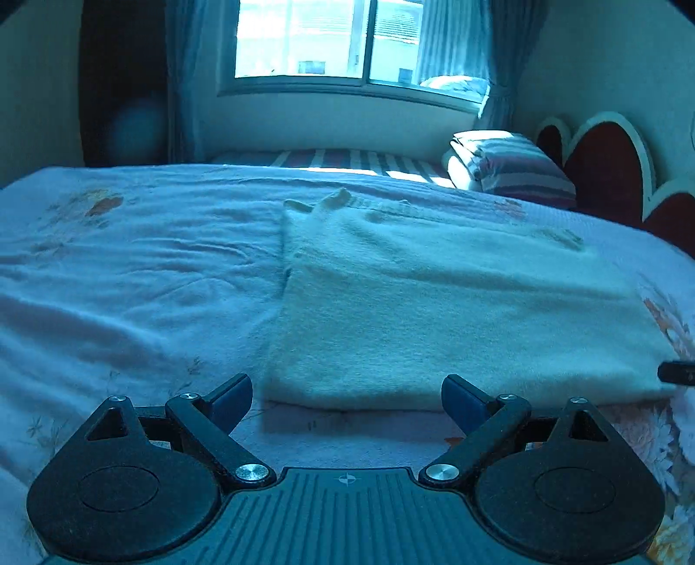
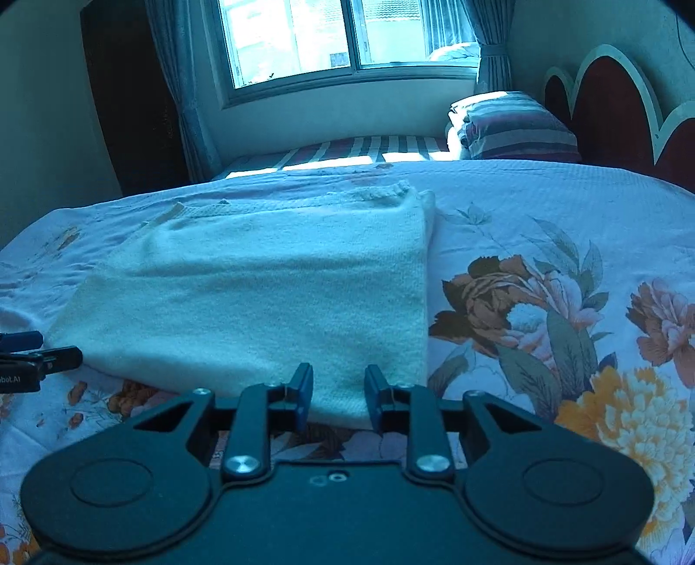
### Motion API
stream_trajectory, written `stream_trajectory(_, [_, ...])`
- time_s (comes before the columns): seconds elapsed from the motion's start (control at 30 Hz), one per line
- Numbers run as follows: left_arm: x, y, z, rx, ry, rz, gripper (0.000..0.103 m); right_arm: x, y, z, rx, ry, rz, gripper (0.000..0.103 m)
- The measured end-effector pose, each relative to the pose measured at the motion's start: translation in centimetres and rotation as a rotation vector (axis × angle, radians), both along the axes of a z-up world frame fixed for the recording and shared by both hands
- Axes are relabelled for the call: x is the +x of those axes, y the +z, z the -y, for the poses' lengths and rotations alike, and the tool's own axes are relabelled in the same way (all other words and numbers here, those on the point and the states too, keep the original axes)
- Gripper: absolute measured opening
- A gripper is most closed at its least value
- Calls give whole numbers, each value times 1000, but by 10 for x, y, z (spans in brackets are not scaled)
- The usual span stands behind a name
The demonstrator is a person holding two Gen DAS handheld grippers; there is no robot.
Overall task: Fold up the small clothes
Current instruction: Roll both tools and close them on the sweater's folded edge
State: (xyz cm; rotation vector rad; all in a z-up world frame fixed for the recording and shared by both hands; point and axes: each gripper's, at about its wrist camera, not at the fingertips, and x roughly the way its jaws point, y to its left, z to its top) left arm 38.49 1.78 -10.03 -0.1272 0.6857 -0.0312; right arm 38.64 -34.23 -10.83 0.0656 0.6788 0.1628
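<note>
A cream knitted sweater (image 2: 269, 295) lay folded into a rough rectangle on a bed (image 2: 543, 204) spread with a pale floral cover, its ribbed edge on the side toward the window (image 2: 347, 34) and its near folded edge toward the two tools. The left tool (image 1: 346, 402) stood with its jaws spread wide and nothing between them, its blue-padded fingertips (image 1: 232, 397) hanging just short of the sweater's near edge, over bare cover. The right tool (image 2: 338, 393) sat near the sweater's near right corner, its jaws only partly apart; the corner of the knit showed in the gap between the pads, which did not appear to be pressing on it. In the right wrist view the left tool's dark fingers showed just beside the sweater's near left corner. Beyond the sweater, toward the window, lay a striped sheet (image 2: 360, 147), and a stack of folded striped bedding (image 2: 517, 128) sat against the scalloped red headboard (image 2: 608, 104). Curtains (image 2: 182, 95) hung beside the window.
</note>
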Motion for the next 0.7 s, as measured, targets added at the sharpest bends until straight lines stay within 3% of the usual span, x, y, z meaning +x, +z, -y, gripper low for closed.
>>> stream_trajectory(0.03, [0, 0, -8, -51, 20, -11, 94, -1, 0, -1, 1, -1, -2, 29])
stream_trajectory(0.1, [2, -5, -27, -234, 54, -37, 94, -1, -3, -3, 0, -4, -12, 29])
stream_trajectory(0.17, [7, -13, -41, -407, 90, -70, 82, -1, -4, -5, 7, -4, -15, 29])
stream_trajectory(0.23, [14, -28, -52, -574, 144, -106, 80, -2, -2, -7, 13, -3, -4, 29])
stream_trajectory(0.33, [19, -40, -65, -730, 194, -95, 80, -2, 5, -13, 33, 6, 33, 29])
stream_trajectory(0.4, [22, -48, -68, -802, 214, -77, 75, 1, 8, -18, 43, 14, 45, 29])
stream_trajectory(0.47, [26, -57, -67, -856, 223, -82, 52, 7, 10, -24, 65, 27, 47, 26])
stream_trajectory(0.7, [28, -75, -54, -920, 283, -12, 50, 26, 15, -43, 98, 78, 58, 25])
